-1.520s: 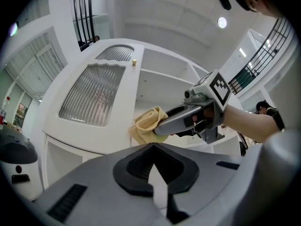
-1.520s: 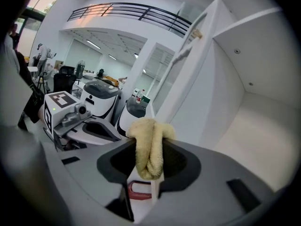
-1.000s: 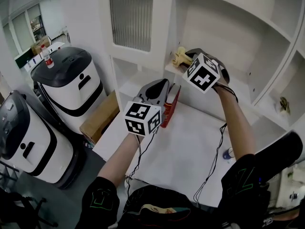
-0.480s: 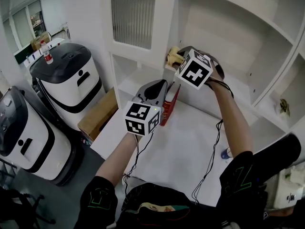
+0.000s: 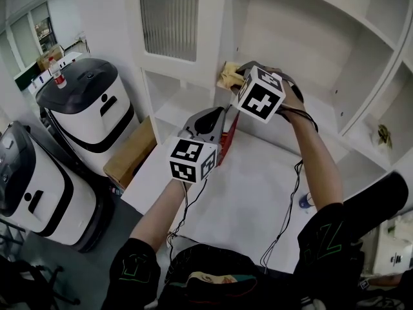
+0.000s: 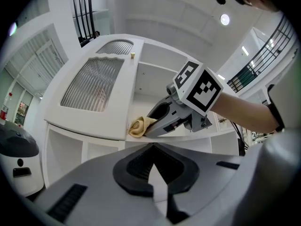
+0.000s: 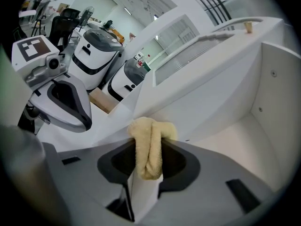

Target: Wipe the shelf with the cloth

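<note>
- My right claw (image 7: 148, 166) is clenched on the yellow cloth (image 7: 149, 142), at the left end of the shelf (image 5: 310, 105).
- My left claw (image 6: 155, 182) is clenched on nothing, above the counter (image 5: 258, 192).
- I judge wiping underway; how much remains, I can't tell.

The left gripper (image 5: 224, 113) and right gripper (image 5: 240, 72) have pale grey shells, each with a black-lined hollow behind its jaws and dark slots on top. Each carries a white cube with black square markers: the left cube (image 5: 191, 161) and the right cube (image 5: 260, 99). A thin black cable (image 5: 186, 208) trails from each. The person wears a black top. Its short sleeves (image 5: 135, 267) bear a green outline print, and the forearms are bare.
</note>
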A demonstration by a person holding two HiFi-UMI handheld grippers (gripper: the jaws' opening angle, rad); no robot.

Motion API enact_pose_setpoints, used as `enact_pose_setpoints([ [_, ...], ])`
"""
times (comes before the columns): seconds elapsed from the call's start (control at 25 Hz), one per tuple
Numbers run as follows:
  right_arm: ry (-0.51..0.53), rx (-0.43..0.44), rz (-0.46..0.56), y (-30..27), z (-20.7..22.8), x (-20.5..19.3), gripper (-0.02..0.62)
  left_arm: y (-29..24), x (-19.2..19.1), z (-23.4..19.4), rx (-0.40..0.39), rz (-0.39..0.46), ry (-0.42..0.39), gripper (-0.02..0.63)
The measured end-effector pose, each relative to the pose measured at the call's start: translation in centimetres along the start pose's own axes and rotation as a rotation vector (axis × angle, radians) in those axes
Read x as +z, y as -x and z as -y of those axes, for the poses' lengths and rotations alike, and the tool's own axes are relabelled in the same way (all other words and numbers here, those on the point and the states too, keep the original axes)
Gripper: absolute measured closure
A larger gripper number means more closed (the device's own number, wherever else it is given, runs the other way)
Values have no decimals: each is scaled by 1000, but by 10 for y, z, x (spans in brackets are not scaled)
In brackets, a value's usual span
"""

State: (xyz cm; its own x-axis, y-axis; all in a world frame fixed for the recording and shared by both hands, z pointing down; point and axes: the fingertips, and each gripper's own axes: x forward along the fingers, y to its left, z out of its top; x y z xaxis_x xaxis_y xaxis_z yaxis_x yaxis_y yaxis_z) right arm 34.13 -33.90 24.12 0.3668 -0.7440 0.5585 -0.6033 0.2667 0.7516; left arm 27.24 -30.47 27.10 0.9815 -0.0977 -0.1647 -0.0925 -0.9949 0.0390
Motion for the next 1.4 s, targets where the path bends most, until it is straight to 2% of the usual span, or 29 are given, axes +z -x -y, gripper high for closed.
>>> enact_pose_setpoints([
  [0.52, -49, -45, 8, 21, -4, -26, 468, 0, -1, 9, -21, -28, -23, 607],
  [0.72, -58, -80, -25, 33, -7, -43, 468, -2, -1, 21, -56, -36, -32, 606],
  [1.4, -98, -152, -137, 79, -13, -113, 468, -27, -17, 89, -195, -56, 10, 606],
])
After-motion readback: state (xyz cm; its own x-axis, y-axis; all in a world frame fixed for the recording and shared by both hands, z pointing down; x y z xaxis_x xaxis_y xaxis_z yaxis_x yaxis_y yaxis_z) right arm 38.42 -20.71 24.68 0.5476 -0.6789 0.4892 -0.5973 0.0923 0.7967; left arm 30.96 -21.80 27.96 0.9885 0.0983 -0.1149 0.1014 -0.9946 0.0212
